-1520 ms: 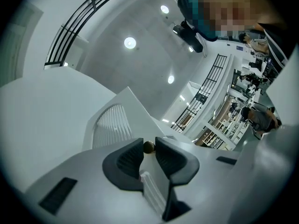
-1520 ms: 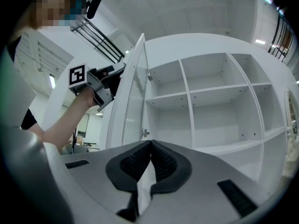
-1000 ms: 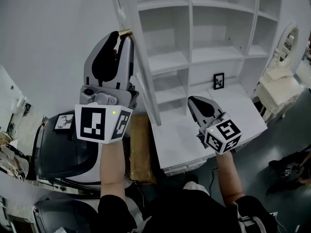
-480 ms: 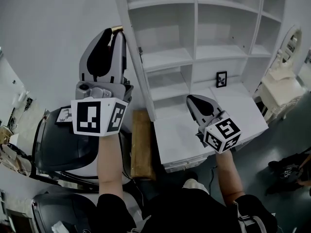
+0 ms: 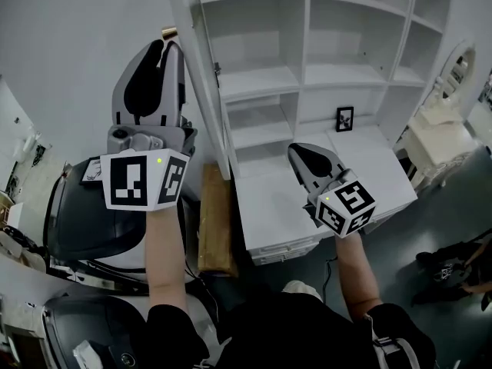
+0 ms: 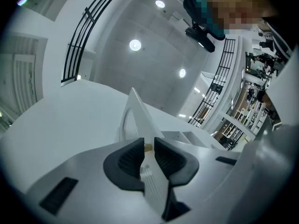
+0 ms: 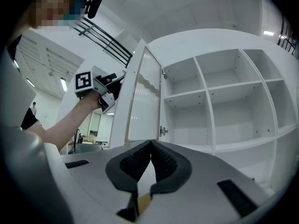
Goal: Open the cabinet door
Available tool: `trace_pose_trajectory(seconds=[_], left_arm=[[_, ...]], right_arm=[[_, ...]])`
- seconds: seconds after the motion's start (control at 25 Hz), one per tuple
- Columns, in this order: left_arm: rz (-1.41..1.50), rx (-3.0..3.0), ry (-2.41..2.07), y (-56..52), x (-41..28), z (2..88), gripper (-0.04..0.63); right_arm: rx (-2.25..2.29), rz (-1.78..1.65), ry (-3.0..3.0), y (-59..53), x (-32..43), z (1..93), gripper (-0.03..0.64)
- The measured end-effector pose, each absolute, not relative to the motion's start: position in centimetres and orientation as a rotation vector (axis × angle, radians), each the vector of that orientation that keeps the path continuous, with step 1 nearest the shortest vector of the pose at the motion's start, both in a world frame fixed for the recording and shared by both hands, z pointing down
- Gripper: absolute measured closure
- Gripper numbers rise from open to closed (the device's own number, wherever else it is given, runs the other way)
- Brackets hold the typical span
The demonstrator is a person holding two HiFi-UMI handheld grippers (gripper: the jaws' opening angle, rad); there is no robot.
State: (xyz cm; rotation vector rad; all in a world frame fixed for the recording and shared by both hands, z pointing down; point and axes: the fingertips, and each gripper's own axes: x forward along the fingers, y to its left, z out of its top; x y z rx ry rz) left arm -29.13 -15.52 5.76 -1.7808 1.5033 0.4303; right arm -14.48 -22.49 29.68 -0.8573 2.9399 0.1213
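The white cabinet door (image 5: 201, 91) stands swung out from the shelf unit, seen nearly edge-on in the head view. Its small brass knob (image 5: 167, 31) sits at the tips of my left gripper (image 5: 165, 43), which points upward. In the left gripper view the knob (image 6: 147, 147) and the door's edge (image 6: 140, 111) lie between the closing pads, which press on them. My right gripper (image 5: 296, 148) hovers shut over the white desk top (image 5: 384, 179), holding nothing; its pads meet at the tips (image 7: 150, 146). The right gripper view shows the door's ribbed panel (image 7: 140, 101) and the left gripper (image 7: 117, 80) at its outer edge.
Open white shelves (image 5: 307, 75) fill the cabinet. A small black picture frame (image 5: 345, 118) stands at the back of the desk. A brown wooden box (image 5: 211, 221) lies on the floor beside the desk, a dark rounded machine (image 5: 92, 221) to its left, and white ornate furniture (image 5: 438, 129) at far right.
The door has swung further left and open, with my left gripper moving left along with the knob. The right gripper has drifted slightly left.
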Motion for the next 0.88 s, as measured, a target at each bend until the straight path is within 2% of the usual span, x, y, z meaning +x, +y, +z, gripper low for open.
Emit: trace_pose_trajectory(seconds=[0.88], left_arm=[[0.358,-2.033,1.566,-10.8,-19.0,17.2,0.565]], right_arm=[[-0.806,0.077,2.942,-17.8,-7.4,30.8,0.600]])
